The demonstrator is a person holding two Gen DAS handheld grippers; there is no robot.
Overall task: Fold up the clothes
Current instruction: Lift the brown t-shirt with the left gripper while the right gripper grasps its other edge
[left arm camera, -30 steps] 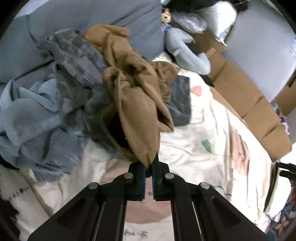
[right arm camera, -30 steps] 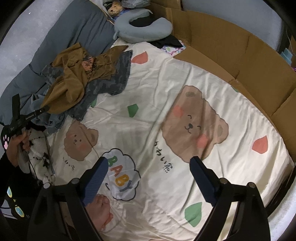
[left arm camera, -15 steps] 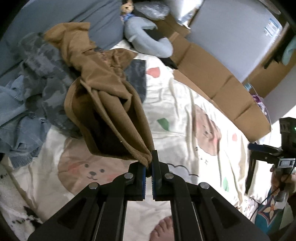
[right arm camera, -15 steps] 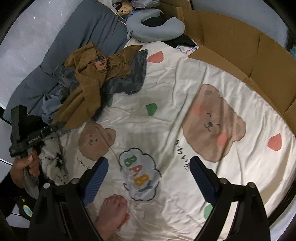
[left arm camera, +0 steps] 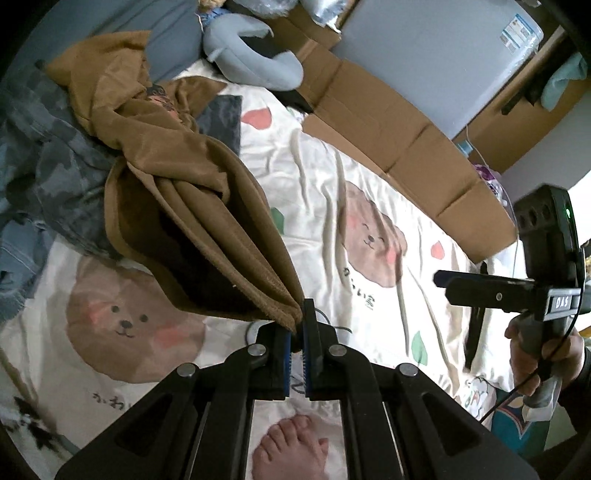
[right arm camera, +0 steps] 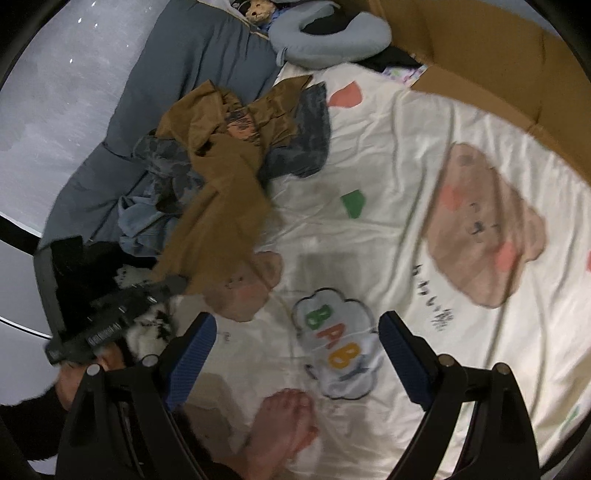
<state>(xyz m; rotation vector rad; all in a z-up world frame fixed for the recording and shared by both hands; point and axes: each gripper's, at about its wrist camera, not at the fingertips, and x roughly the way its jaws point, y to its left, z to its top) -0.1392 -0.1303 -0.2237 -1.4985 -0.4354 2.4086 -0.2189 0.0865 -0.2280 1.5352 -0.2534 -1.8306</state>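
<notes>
My left gripper (left arm camera: 297, 325) is shut on the hem of a brown garment (left arm camera: 192, 206), which stretches taut from the clothes pile (left arm camera: 48, 162) towards me above the bear-print sheet (left arm camera: 332, 177). In the right wrist view the brown garment (right arm camera: 221, 192) runs from the pile (right arm camera: 166, 173) down to the left gripper (right arm camera: 173, 284) at the left. My right gripper (right arm camera: 297, 332) is open and empty above the sheet (right arm camera: 399, 155). It also shows in the left wrist view (left arm camera: 439, 278) at the right, held apart from the garment.
Camouflage and denim clothes lie in the pile against a grey cushion (right arm camera: 192, 66). A blue neck pillow (right arm camera: 332, 33) lies at the head. Cardboard (left arm camera: 406, 133) lines the far side of the bed. A bare foot (right arm camera: 284, 417) rests on the sheet near me.
My left gripper has pulled the brown garment back and away from the pile, stretching it out. The right gripper has come closer to the left one.
</notes>
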